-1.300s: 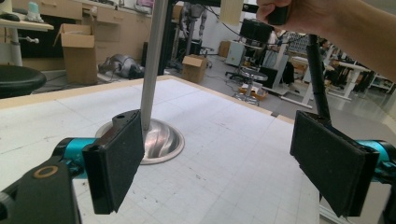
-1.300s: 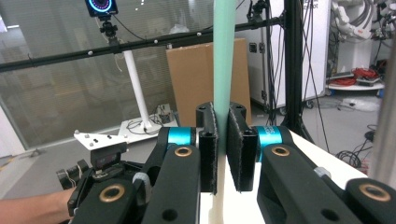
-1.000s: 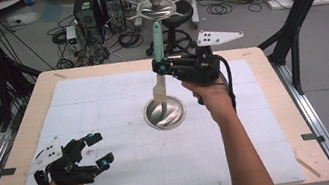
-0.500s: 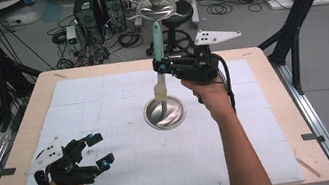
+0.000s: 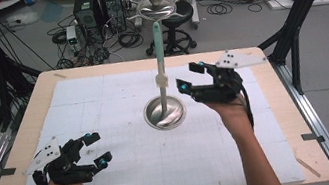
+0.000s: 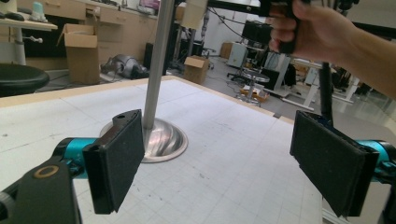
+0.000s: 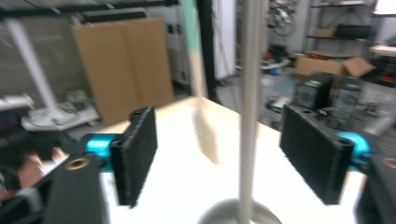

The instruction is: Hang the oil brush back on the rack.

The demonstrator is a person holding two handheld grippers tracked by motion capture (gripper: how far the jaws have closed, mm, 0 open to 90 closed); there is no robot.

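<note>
Your right tongs (image 5: 189, 76) have just been opening and now stand wide, off to the right of the pole (image 5: 161, 67), with nothing pressed between the pads. In the right gripper view the pole (image 7: 250, 107) rises between the two black pads without touching either one, and the picture there is blurred. The pole stands upright on its round metal base (image 5: 165, 113), which sits near the middle of the counter (image 5: 276, 104) on the white grid mat (image 5: 103, 102). The pole is silvery low down, has a pale collar partway up, and is pale green above that. Your right hand (image 5: 230, 107) holds its tool just beside the base, apart from it, with the grey plate (image 5: 238, 59) on top. Your left tongs (image 5: 97, 148) rest low at the near left of the mat, well apart from the base, jaws open and empty. In the left gripper view the two pads stand far apart, with the base (image 6: 161, 140) and the lower pole (image 6: 156, 65) seen beyond the left pad, and your right hand (image 6: 308, 28) at the top right, clear of the pole. Beyond the counter a stool (image 5: 176, 24) and computer cases (image 5: 98, 10) stand on the floor.
</note>
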